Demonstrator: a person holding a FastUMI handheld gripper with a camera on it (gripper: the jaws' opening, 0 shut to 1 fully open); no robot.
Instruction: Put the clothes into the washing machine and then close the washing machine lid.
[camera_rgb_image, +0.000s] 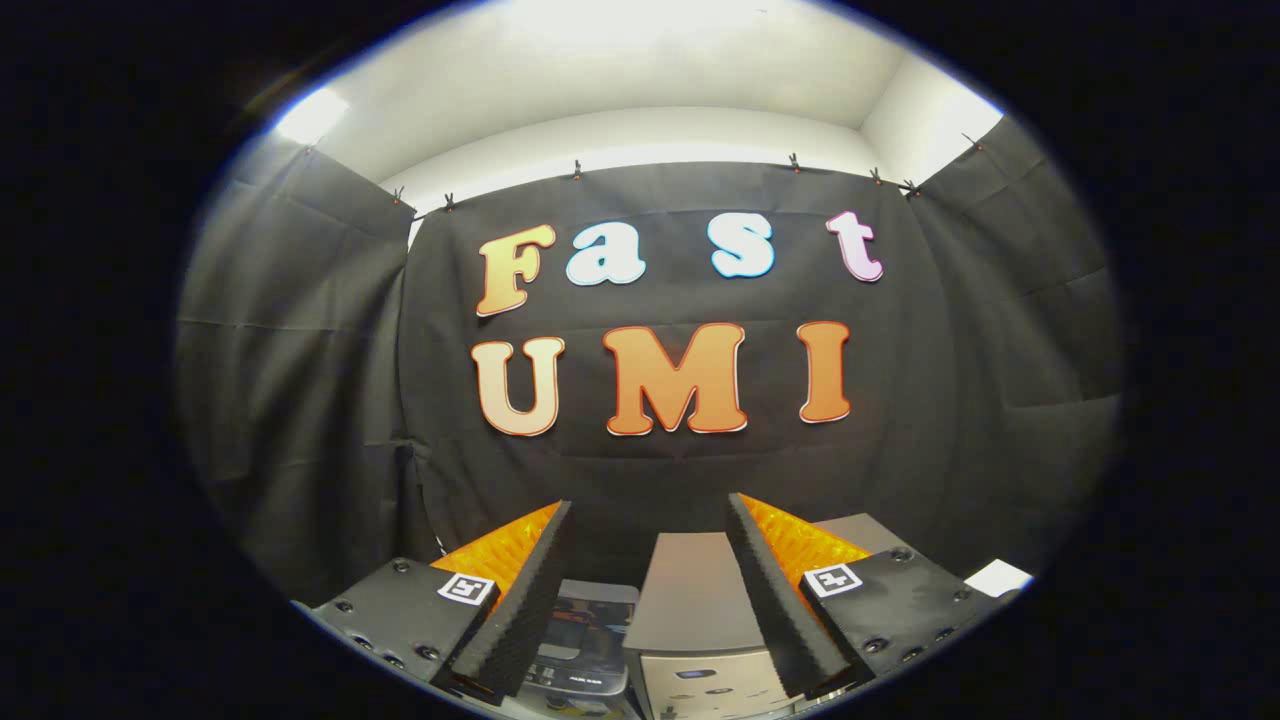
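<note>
Washing machine (700, 620) sitting low between the fingers, toward 6 o'clock, grey top panel looking flat and down, control strip on the front. No clothes visible. Could be pre-load or already finished, can't call it. Gripper (650, 600) spread wide, gripping nothing. Darker appliance (585, 640) just at 9 o'clock of the machine. Worth tilting down to check the lid.

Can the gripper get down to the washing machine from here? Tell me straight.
Probably yes. The gripper is open and holds nothing, and the washing machine sits just below and between the fingers, with nothing seen between them. The clothes cannot be made out.
</note>
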